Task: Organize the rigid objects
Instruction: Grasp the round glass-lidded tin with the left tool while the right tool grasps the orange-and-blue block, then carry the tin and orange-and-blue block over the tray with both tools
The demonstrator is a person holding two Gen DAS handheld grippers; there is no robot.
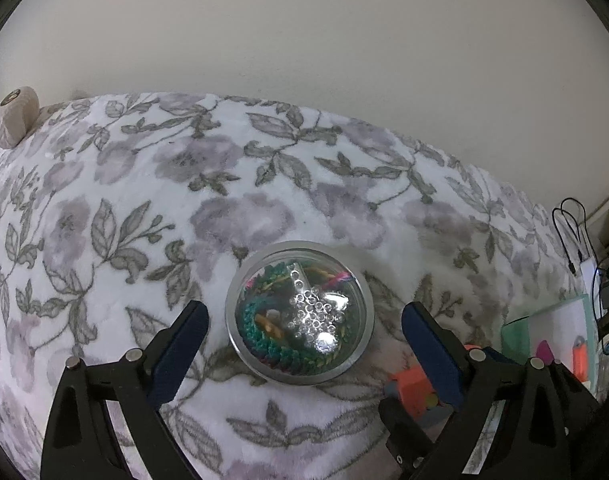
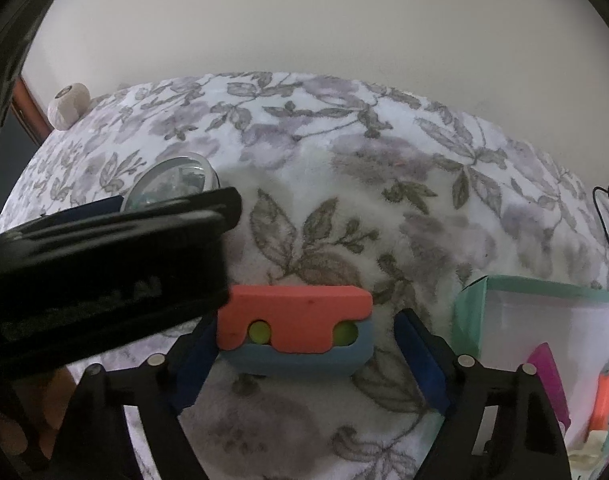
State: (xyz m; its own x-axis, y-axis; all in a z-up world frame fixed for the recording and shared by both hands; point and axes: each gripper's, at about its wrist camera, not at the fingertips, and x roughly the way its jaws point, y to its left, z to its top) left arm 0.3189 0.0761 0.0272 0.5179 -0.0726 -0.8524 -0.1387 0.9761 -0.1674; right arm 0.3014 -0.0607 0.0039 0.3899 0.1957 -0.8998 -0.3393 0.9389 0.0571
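A round clear-lidded container [image 1: 300,314] with coloured braided cord and silver beads lies on the floral blanket. My left gripper [image 1: 304,324] is open, its blue pads on either side of the container, not touching it. An orange and blue block toy [image 2: 296,330] with two yellow-green dots lies on the blanket between the open jaws of my right gripper [image 2: 304,344]. The toy also shows in the left wrist view [image 1: 412,390]. The container's rim shows in the right wrist view [image 2: 172,182], partly hidden by the black left gripper body [image 2: 104,272].
A mint-green open box [image 2: 544,292] with a white inside stands at the right, holding a magenta piece [image 2: 546,376] and an orange piece [image 2: 604,396]. It also shows in the left wrist view [image 1: 516,328]. A beige round object [image 1: 14,116] sits at the far left. Black cables [image 1: 572,232] hang at the right.
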